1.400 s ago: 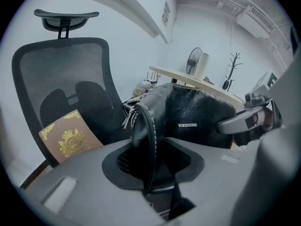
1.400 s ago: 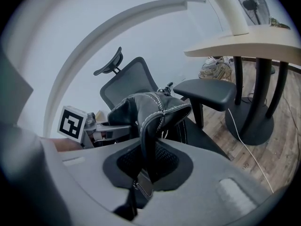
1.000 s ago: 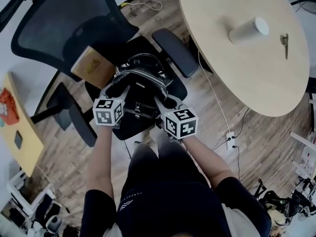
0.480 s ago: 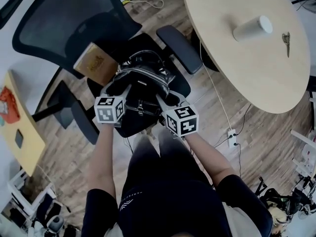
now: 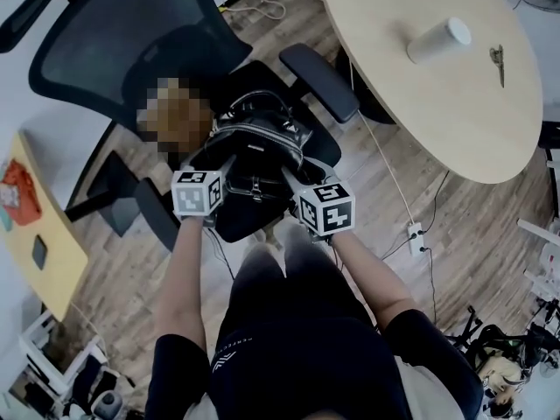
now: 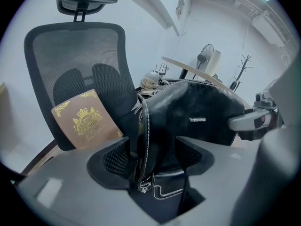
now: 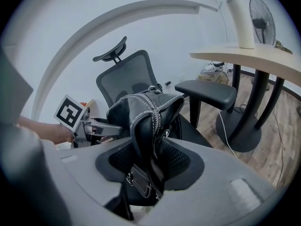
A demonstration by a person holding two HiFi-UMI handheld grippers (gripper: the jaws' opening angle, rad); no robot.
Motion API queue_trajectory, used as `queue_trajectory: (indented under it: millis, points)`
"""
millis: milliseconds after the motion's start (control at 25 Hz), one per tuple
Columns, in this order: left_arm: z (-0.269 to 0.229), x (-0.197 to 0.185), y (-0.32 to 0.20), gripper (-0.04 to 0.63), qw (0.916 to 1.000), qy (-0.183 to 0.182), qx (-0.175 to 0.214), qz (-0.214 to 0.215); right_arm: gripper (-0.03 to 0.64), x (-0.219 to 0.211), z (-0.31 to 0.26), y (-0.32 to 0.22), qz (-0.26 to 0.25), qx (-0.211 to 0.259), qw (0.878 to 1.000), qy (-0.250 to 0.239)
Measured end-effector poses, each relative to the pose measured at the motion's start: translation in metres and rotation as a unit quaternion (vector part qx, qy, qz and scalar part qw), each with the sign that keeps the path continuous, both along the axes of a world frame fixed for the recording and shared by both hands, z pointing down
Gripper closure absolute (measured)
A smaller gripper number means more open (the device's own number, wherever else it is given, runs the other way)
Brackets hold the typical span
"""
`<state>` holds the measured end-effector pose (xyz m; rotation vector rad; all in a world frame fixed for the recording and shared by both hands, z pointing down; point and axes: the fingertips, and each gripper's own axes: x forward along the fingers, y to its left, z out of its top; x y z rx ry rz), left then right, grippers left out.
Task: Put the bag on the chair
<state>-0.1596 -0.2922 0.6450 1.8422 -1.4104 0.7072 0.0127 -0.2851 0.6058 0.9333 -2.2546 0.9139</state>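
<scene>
Left gripper [image 6: 155, 149]: jaws have just been opening and now stand wide apart. The stitched end seam of the bag [image 6: 197, 112] runs between the mesh pads with a gap at the left pad. Released.

Right gripper [image 7: 150, 157]: jaws also just opened. The bag's other end and a strap buckle sit between the pads, not pinched. Released.

Bag: black leather, white stitching, soft and slumped, metal fittings. It rests on the seat [image 5: 232, 226] of the chair. Its long axis runs across the seat from one gripper to the other, with the handles on top.

Only the head view shows both grippers at once, one at each end of the bag.

Only the left gripper view shows a tan card with a gold crest [image 6: 87, 119] leaning on the mesh backrest [image 6: 70, 55], just beside the bag. The headrest [image 6: 82, 0] is above it.

The right gripper view shows the padded armrest [image 7: 207, 92] side-on, behind the bag.

Farther out: a round pale wood table [image 5: 437, 112], well apart from the chair. On it are a white cylinder [image 5: 437, 39] and keys [image 5: 499, 59]. The floor [image 5: 385, 208] is wood plank.
</scene>
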Motion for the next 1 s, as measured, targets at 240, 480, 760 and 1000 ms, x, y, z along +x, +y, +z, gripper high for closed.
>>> queue_trajectory:
  millis: [240,480,760,1000]
  points:
    - [-0.002,-0.003,0.014,0.273,1.0,0.008,-0.001,0.003,0.445,0.004,-0.013,0.003,0.015,0.016,1.0,0.003]
    - [-0.014,-0.007,0.026,0.285,0.9997,0.018,0.014,-0.001,0.445,0.011,-0.026,0.009,0.036,0.03,0.999,0.01]
    - [-0.041,-0.007,0.042,0.296,0.9984,0.03,0.048,0.001,0.445,0.018,-0.045,0.021,0.056,0.052,0.997,0.017]
    - [-0.068,-0.006,0.058,0.356,0.9952,0.049,0.084,-0.008,0.449,0.019,-0.057,0.037,0.066,0.058,0.996,0.014]
